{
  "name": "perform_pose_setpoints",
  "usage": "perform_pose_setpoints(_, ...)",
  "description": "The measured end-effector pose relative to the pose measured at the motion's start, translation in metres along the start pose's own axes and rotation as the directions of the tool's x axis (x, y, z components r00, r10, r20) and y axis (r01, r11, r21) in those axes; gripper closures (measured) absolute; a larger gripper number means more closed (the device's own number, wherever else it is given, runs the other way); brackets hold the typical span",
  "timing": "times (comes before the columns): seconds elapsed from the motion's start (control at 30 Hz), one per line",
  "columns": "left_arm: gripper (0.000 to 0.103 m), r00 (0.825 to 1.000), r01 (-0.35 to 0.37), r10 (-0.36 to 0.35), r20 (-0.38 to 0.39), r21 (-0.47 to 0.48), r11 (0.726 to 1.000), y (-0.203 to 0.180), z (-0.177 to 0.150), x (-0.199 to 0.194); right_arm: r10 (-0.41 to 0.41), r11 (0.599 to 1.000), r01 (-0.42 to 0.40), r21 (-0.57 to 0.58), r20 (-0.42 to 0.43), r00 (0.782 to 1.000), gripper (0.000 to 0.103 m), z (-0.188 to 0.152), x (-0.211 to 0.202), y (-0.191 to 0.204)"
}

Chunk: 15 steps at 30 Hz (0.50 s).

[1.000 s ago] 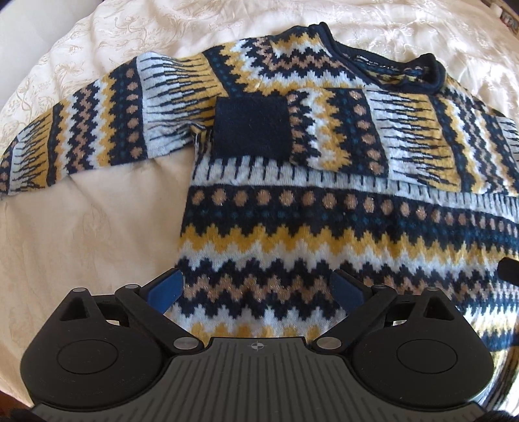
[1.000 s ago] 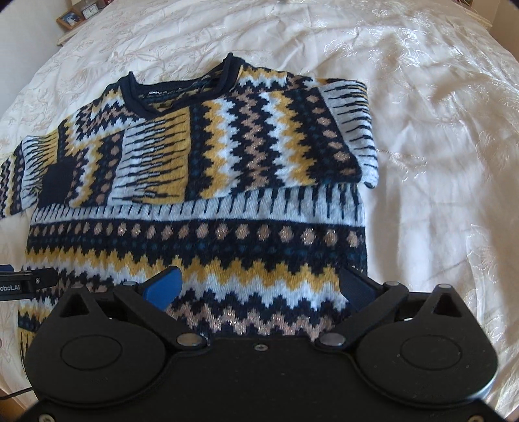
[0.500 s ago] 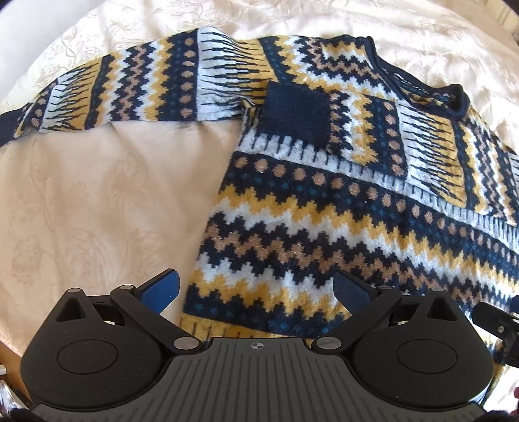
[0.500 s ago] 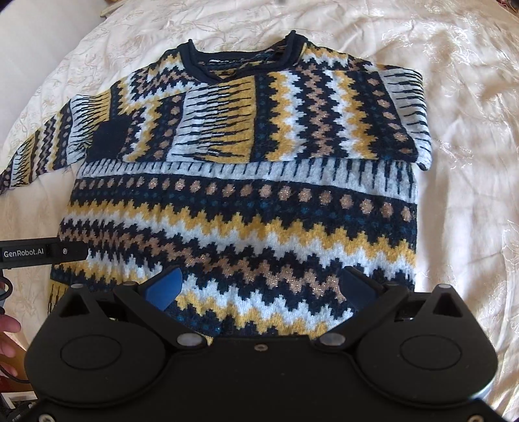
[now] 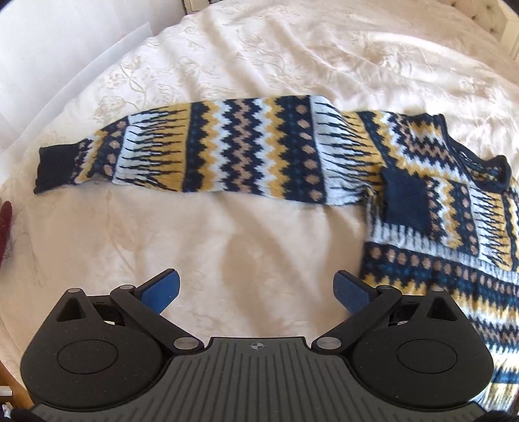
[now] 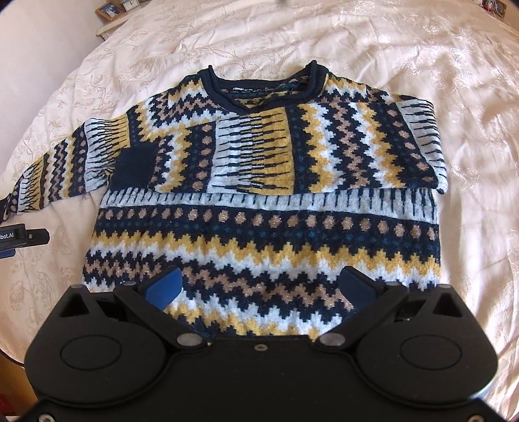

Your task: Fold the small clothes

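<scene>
A patterned knit sweater [image 6: 266, 207] in navy, yellow, white and tan lies flat on a cream bedspread [image 6: 470, 97], collar away from me. Its right sleeve [image 6: 292, 146] is folded across the chest. Its left sleeve [image 5: 207, 152] stretches out straight to the left, ending in a navy cuff [image 5: 55, 165]. My left gripper [image 5: 256, 292] is open and empty above bare bedspread [image 5: 194, 243], below the outstretched sleeve. My right gripper [image 6: 259, 287] is open and empty above the sweater's lower hem. The left gripper's tip also shows in the right wrist view [image 6: 22, 237] at the left edge.
The embroidered bedspread covers the whole bed. A white wall [image 5: 48, 48] runs along the bed's left side. A shelf with small picture frames [image 6: 113, 9] stands at the far left. A dark red object [image 5: 5, 224] lies at the bed's left edge.
My left gripper has swung left, off the sweater body to the bedspread below the outstretched sleeve. My right gripper has pulled back, bringing the whole sweater into view. Both stayed open.
</scene>
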<state>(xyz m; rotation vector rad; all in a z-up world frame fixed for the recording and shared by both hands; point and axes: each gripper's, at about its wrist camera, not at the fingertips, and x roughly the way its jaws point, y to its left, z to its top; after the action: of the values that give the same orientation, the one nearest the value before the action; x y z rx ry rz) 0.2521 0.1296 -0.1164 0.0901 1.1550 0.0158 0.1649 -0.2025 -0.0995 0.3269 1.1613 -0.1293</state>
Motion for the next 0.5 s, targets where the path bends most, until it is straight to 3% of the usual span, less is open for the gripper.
perform_pose_setpoints(0.23,0.000,0.998,-0.005,0.008,0.054,-0.046,0.999,0.080,0.002,0.010,-0.042,0.997,0.040,0.072,0.030,0.999,0.001,-0.009,0.002,0.032)
perform_pose_setpoints(0.5,0.000,0.996,0.001,0.018,0.091,-0.209,0.978,0.172,0.017,0.025,-0.092,0.994,0.090,0.056,0.038,0.995,0.001,-0.012,-0.001,0.072)
